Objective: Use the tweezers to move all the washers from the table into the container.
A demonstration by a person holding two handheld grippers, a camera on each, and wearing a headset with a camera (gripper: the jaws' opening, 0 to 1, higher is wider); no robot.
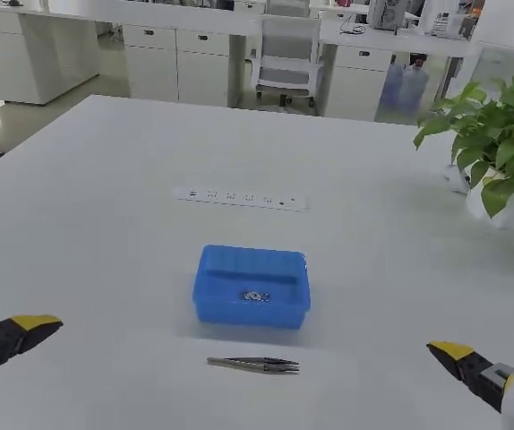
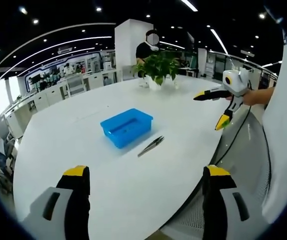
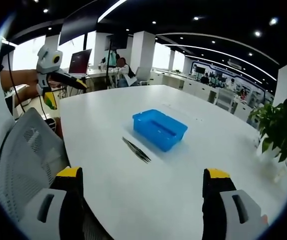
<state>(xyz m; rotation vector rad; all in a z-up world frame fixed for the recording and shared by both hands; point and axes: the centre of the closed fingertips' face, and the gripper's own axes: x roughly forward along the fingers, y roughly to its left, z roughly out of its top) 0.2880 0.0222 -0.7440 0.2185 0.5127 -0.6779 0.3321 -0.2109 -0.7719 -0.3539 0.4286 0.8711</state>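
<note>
A blue container (image 1: 251, 269) stands mid-table with several washers (image 1: 255, 296) lying in it. Metal tweezers (image 1: 253, 364) lie flat on the table just in front of it. My left gripper (image 1: 26, 330) hovers at the lower left, off to the side of the tweezers. My right gripper (image 1: 458, 356) hovers at the lower right. Both are well apart from the tweezers and hold nothing. In the left gripper view, the left gripper (image 2: 147, 175) stands open, facing the container (image 2: 126, 126) and tweezers (image 2: 151, 145). In the right gripper view, the right gripper (image 3: 143, 174) is open too.
A white power strip (image 1: 239, 198) lies behind the container. A potted plant (image 1: 499, 143) stands at the right edge. A grey mesh chair (image 3: 23, 160) sits by the table's near edge. A person (image 2: 146, 47) stands beyond the plant. Desks and an office chair (image 1: 284, 54) line the back.
</note>
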